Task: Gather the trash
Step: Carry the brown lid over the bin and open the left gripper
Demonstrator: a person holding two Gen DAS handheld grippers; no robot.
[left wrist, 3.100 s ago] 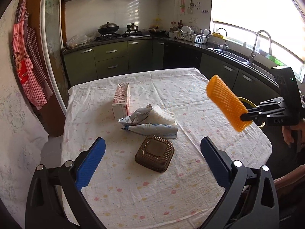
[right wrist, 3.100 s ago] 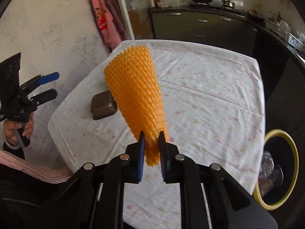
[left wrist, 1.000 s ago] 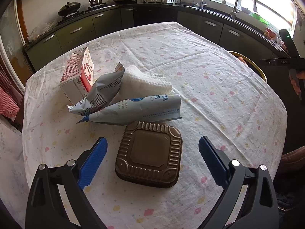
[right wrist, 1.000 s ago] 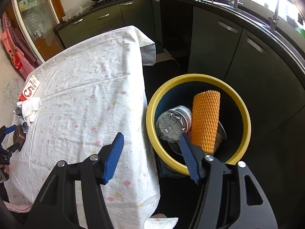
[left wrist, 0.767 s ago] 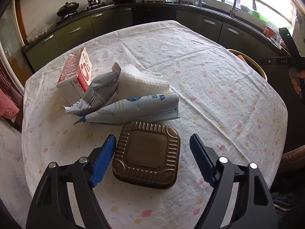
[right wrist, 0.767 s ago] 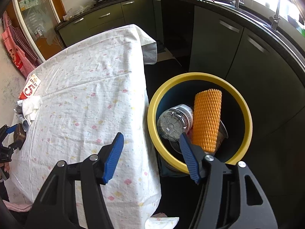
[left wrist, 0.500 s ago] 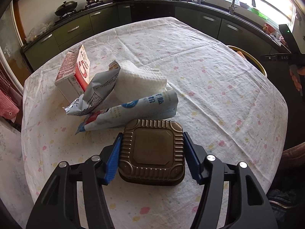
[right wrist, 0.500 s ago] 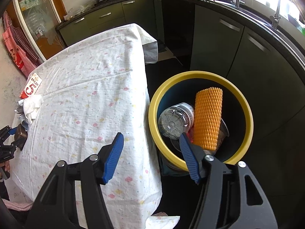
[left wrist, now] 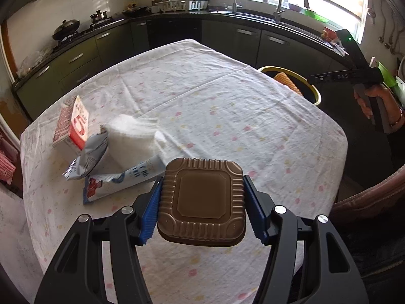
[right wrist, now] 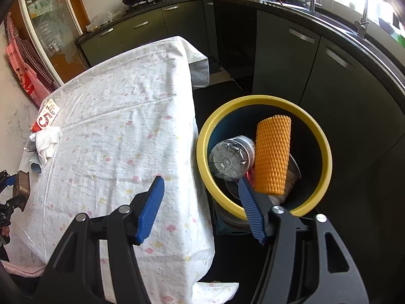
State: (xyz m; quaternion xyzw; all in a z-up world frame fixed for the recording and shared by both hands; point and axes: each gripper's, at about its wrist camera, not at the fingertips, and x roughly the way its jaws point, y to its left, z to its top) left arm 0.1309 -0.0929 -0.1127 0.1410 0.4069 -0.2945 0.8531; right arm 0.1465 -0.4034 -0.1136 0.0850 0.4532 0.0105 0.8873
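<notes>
One more item taken | left gripper [left wrist: 201,200] fingers now clamped on brown tray [left wrist: 202,197], lifted off worktop [left wrist: 227,116], lower centre of frame | right gripper [right wrist: 200,202] fingers apart, empty, beside yellow bin [right wrist: 264,98] at right | tray goes to bin next, I think

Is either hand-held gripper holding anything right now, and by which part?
The left hand-held gripper clamps the brown tray by its two opposite side edges. The right hand-held gripper is open, empty.

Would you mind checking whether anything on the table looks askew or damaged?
Yes: the milk carton lies tipped on its side near the far-left edge, with crumpled wrappers and a wadded white tissue heaped against it. The brown tray in the left gripper looks intact.
</notes>
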